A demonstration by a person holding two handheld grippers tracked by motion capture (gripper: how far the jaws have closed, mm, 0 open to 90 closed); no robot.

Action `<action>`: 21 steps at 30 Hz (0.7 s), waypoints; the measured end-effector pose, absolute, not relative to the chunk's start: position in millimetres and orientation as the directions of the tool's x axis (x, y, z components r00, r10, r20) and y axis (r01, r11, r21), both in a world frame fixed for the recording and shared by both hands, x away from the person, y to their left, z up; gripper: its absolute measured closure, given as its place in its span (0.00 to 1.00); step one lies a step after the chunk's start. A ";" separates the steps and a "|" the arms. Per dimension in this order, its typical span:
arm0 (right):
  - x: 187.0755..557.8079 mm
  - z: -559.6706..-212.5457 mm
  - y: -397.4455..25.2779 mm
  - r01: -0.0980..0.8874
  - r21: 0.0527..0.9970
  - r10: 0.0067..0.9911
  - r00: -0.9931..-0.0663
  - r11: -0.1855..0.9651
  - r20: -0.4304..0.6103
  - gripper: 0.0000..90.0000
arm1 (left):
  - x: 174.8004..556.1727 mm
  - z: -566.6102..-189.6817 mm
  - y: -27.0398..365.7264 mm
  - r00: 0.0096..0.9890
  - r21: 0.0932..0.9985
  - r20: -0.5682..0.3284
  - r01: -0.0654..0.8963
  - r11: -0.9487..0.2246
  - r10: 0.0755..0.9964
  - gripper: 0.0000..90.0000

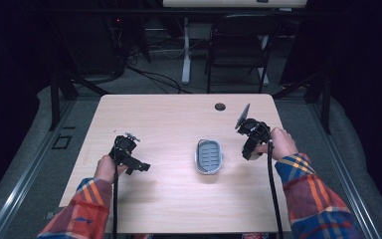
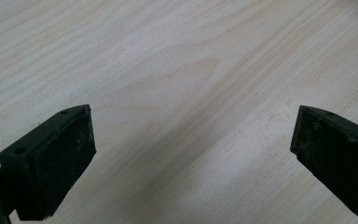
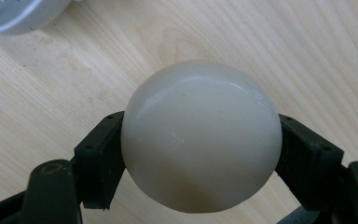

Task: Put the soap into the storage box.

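Two grippers | your left gripper: jaws wide, empty, over bare desk | your right gripper: clamps one pale round soap | one grey dish: mid-desk, between both.

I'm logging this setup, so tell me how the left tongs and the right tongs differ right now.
The left tongs are open with bare table between their jaws; the right tongs are shut on a rounded cream soap bar. In the high view the left tongs sit left of the grey soap dish, while the right tongs sit to its right. Both have black jaws and are hand-held over the wooden table.
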State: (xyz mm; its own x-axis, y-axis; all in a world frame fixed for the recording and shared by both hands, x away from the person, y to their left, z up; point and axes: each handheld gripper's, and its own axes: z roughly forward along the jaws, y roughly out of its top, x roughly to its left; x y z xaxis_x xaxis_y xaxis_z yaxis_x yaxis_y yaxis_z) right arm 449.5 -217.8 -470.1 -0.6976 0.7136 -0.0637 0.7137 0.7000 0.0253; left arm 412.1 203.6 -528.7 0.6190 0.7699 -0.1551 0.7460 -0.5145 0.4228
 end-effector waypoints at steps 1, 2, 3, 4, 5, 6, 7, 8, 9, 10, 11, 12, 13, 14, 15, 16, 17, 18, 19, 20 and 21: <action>449.5 -470.1 -216.3 0.716 0.041 0.717 -0.694 0.697 -0.063 0.27 | 412.1 -528.7 203.6 0.620 0.423 -0.155 0.745 -0.515 0.770 0.00; 450.4 -468.5 -215.0 0.711 0.029 0.711 -0.700 0.703 -0.068 0.27 | 412.1 -528.6 203.6 0.620 0.424 -0.156 0.745 -0.515 0.769 0.00; 450.7 -467.7 -213.6 0.706 0.030 0.706 -0.704 0.707 -0.071 0.27 | 412.0 -528.5 203.6 0.621 0.425 -0.156 0.744 -0.515 0.768 0.00; 451.2 -466.2 -212.2 0.706 0.022 0.705 -0.705 0.708 -0.071 0.27 | 412.0 -528.5 203.7 0.621 0.425 -0.156 0.745 -0.515 0.769 0.00; 452.1 -464.6 -210.2 0.701 0.029 0.701 -0.710 0.713 -0.075 0.27 | 412.0 -528.3 204.1 0.619 0.424 -0.156 0.745 -0.514 0.769 0.00; 452.1 -464.6 -210.2 0.701 0.029 0.701 -0.710 0.713 -0.075 0.27 | 412.0 -528.3 204.1 0.619 0.424 -0.156 0.745 -0.514 0.769 0.00; 452.3 -463.9 -209.2 0.703 0.030 0.703 -0.708 0.711 -0.069 0.27 | 411.9 -528.3 204.2 0.619 0.425 -0.157 0.746 -0.513 0.770 0.00; 452.6 -463.0 -207.6 0.703 0.026 0.703 -0.708 0.710 -0.071 0.27 | 411.9 -528.3 204.3 0.619 0.425 -0.157 0.746 -0.513 0.770 0.00; 452.9 -462.6 -206.4 0.699 0.029 0.699 -0.711 0.714 -0.075 0.27 | 411.9 -528.2 204.4 0.619 0.426 -0.157 0.745 -0.513 0.769 0.00; 453.3 -461.7 -204.6 0.694 0.027 0.694 -0.716 0.719 -0.075 0.27 | 411.8 -528.2 204.4 0.620 0.426 -0.157 0.745 -0.514 0.769 0.00; 453.4 -461.1 -203.4 0.693 0.026 0.693 -0.717 0.720 -0.076 0.27 | 411.8 -528.2 204.5 0.620 0.426 -0.157 0.745 -0.514 0.769 0.00; 453.9 -460.0 -201.7 0.690 0.023 0.689 -0.721 0.724 -0.077 0.27 | 411.8 -528.0 204.5 0.620 0.425 -0.156 0.745 -0.514 0.769 0.00; 453.1 -460.6 -200.1 0.697 0.042 0.698 -0.712 0.716 -0.075 0.27 | 411.8 -527.8 204.8 0.623 0.425 -0.155 0.743 -0.517 0.767 0.00; 454.4 -458.8 -198.4 0.686 0.032 0.686 -0.723 0.727 -0.078 0.27 | 411.8 -527.7 204.9 0.623 0.425 -0.156 0.743 -0.517 0.767 0.00; 454.9 -457.2 -196.5 0.682 0.025 0.681 -0.728 0.731 -0.080 0.27 | 411.8 -528.0 204.8 0.620 0.428 -0.158 0.744 -0.512 0.769 0.00; 455.5 -454.9 -193.2 0.679 0.018 0.678 -0.731 0.734 -0.081 0.27 | 412.0 -528.0 204.9 0.619 0.429 -0.159 0.745 -0.511 0.769 0.00; 455.5 -454.9 -193.2 0.679 0.018 0.678 -0.731 0.734 -0.081 0.27 | 412.0 -528.0 204.9 0.619 0.429 -0.159 0.745 -0.511 0.769 0.00; 455.6 -454.4 -192.1 0.678 0.021 0.677 -0.731 0.734 -0.083 0.27 | 412.0 -528.1 204.8 0.620 0.430 -0.159 0.744 -0.512 0.768 0.00; 456.4 -452.4 -189.0 0.673 0.023 0.672 -0.736 0.740 -0.086 0.27 | 412.1 -527.8 204.9 0.624 0.427 -0.157 0.742 -0.517 0.766 0.00; 456.4 -452.4 -189.0 0.673 0.023 0.672 -0.736 0.740 -0.086 0.27 | 412.1 -527.8 204.9 0.624 0.427 -0.157 0.742 -0.517 0.766 0.00; 456.9 -451.4 -188.0 0.669 0.020 0.668 -0.739 0.743 -0.089 0.27 | 411.9 -528.0 204.7 0.621 0.430 -0.160 0.743 -0.512 0.767 0.00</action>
State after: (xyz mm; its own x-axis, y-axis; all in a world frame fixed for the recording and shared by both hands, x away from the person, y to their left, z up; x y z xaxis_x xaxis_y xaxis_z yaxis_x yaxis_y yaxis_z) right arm 456.9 -188.0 -451.4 -0.7386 0.6682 -0.0890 0.6694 0.7426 0.0199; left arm 411.9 204.7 -528.0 0.6209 0.7675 -0.1596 0.7434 -0.5120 0.4303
